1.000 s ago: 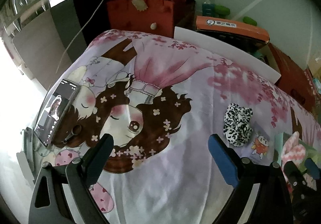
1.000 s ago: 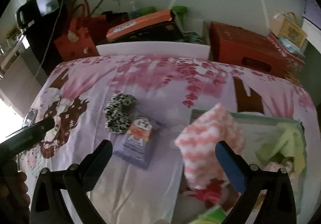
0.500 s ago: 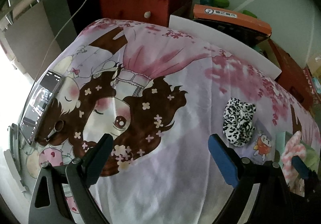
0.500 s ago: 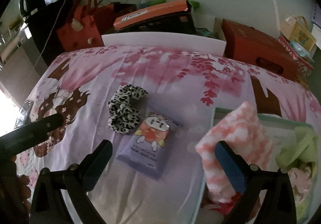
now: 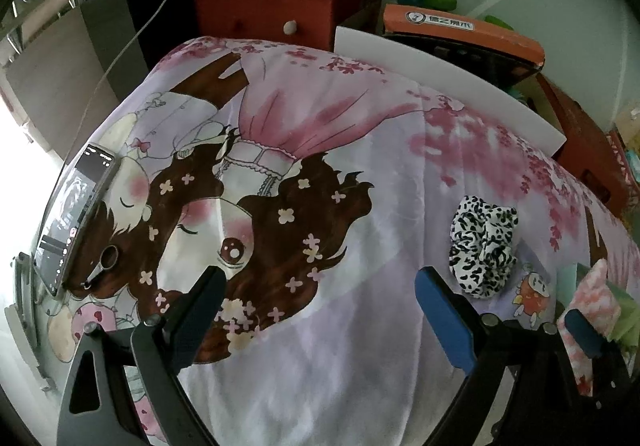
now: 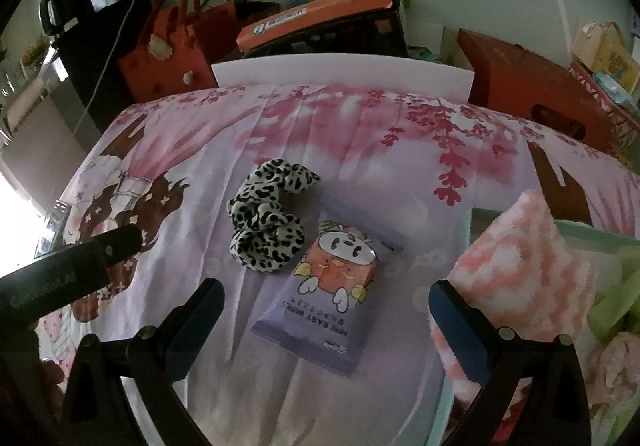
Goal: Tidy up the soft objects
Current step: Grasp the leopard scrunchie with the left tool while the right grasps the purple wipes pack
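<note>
A leopard-print scrunchie (image 6: 268,222) lies on the pink cartoon sheet (image 6: 360,150), just left of a purple baby-wipes pack (image 6: 332,290). The scrunchie also shows in the left wrist view (image 5: 482,244), beyond the right finger. A pink-and-white fluffy cloth (image 6: 520,270) leans on the edge of a pale green bin (image 6: 592,234) at the right, with a green cloth (image 6: 618,286) inside. My right gripper (image 6: 324,310) is open and empty above the wipes pack. My left gripper (image 5: 318,300) is open and empty over the sheet's cartoon face.
A phone (image 5: 74,214) lies at the sheet's left edge. Behind the bed stand a red felt bag (image 6: 168,46), an orange-lidded box (image 6: 320,22), a white board (image 6: 344,74) and a red box (image 6: 536,90).
Both grippers have moved left and nearer the sheet. In the right wrist view the scrunchie and wipes pack have shifted toward the centre and the pink cloth to the right edge.
</note>
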The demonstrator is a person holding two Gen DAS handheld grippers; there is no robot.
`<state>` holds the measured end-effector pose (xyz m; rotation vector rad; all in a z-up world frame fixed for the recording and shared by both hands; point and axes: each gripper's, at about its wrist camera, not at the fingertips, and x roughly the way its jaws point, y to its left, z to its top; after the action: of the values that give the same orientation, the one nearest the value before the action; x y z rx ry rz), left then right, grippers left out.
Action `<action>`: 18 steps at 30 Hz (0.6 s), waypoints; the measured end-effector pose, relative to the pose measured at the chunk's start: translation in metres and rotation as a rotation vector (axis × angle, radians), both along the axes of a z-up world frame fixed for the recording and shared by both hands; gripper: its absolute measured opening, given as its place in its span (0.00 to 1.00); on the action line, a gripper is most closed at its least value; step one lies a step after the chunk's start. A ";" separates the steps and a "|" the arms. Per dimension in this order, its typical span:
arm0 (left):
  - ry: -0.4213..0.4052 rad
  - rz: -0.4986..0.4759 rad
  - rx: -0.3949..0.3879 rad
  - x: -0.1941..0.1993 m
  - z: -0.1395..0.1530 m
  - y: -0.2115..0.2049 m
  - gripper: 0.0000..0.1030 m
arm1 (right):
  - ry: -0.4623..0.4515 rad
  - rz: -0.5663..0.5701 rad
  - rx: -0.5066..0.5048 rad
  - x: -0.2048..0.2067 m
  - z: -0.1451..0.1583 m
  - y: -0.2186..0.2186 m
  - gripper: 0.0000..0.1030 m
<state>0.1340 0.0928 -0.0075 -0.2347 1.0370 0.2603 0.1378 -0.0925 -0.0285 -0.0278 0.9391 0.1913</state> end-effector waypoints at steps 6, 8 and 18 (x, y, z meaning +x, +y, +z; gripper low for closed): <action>-0.011 -0.019 0.003 0.004 -0.002 -0.004 0.93 | 0.014 0.006 -0.005 0.003 -0.008 0.004 1.00; -0.011 -0.027 0.013 0.005 -0.002 -0.006 0.93 | 0.020 0.005 -0.008 0.004 -0.011 0.004 1.00; -0.017 -0.033 0.002 0.009 -0.003 -0.008 0.93 | 0.034 -0.004 -0.007 0.008 -0.023 0.004 1.00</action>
<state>0.1431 0.0846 -0.0109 -0.2171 1.0231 0.2296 0.1453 -0.0885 -0.0512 -0.0288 0.9733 0.1853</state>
